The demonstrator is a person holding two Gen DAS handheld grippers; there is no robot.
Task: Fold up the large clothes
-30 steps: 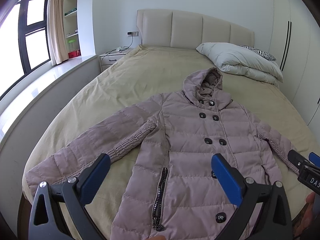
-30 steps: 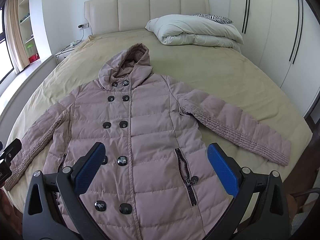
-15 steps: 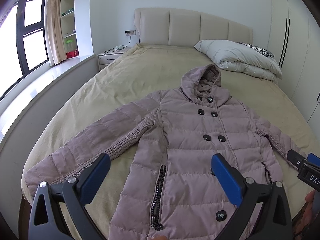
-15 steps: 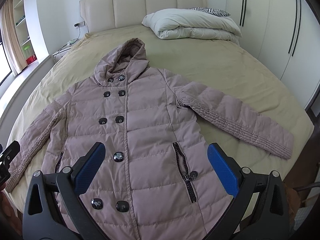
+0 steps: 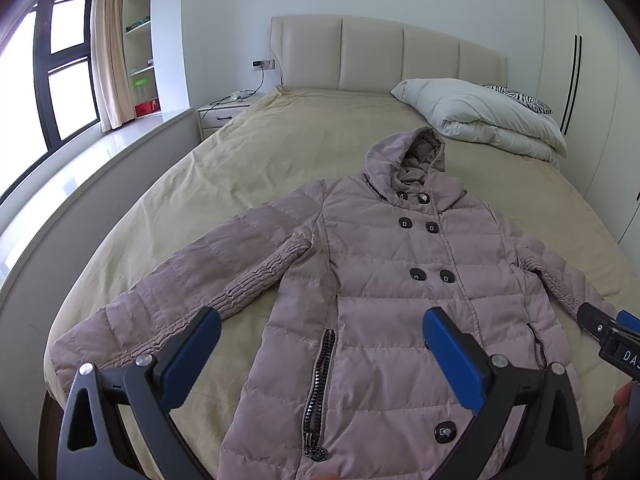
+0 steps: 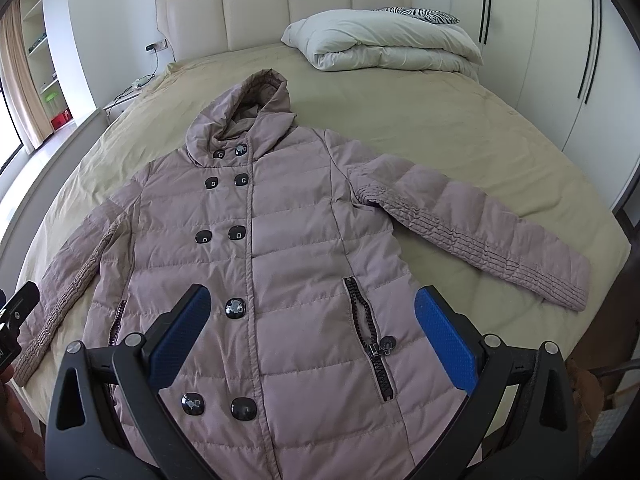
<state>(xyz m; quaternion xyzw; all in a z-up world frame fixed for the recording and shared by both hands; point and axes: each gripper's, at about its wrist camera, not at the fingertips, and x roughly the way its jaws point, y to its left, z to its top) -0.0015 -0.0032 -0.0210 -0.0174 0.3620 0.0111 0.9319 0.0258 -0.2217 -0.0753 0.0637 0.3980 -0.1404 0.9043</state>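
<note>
Left wrist view: a bed point(image 5: 248, 160) with a tan cover fills the scene, its padded headboard point(image 5: 384, 56) set against the far wall. A folded white duvet point(image 5: 480, 120) is piled at the bed's far right corner, and a zebra-print pillow point(image 5: 520, 96) is seen just behind it. A nightstand point(image 5: 224, 114) stands beside the far left corner of the bed.

A mauve quilted coat point(image 5: 392, 288) is spread flat, front up, on the near half of the bed, its hem toward the near edge and its hood point(image 5: 404, 156) pointed toward the headboard. Both sleeves are laid outward and downward; the left sleeve point(image 5: 180, 292) reaches almost to the near left corner, and in the right wrist view the right sleeve point(image 6: 480, 236) ends close to the right edge. The coat is buttoned, with dark buttons point(image 6: 236, 307) set in pairs down the front, and a zipped pocket point(image 6: 372, 340) is seen on each side.

The left gripper point(image 5: 320, 352) is held above the coat's lower left part, its blue pads spread wide with nothing between them. The right gripper point(image 6: 312, 336) is held above the lower front of the coat, likewise wide apart and empty. Neither gripper is seen to be touching the fabric.
</note>
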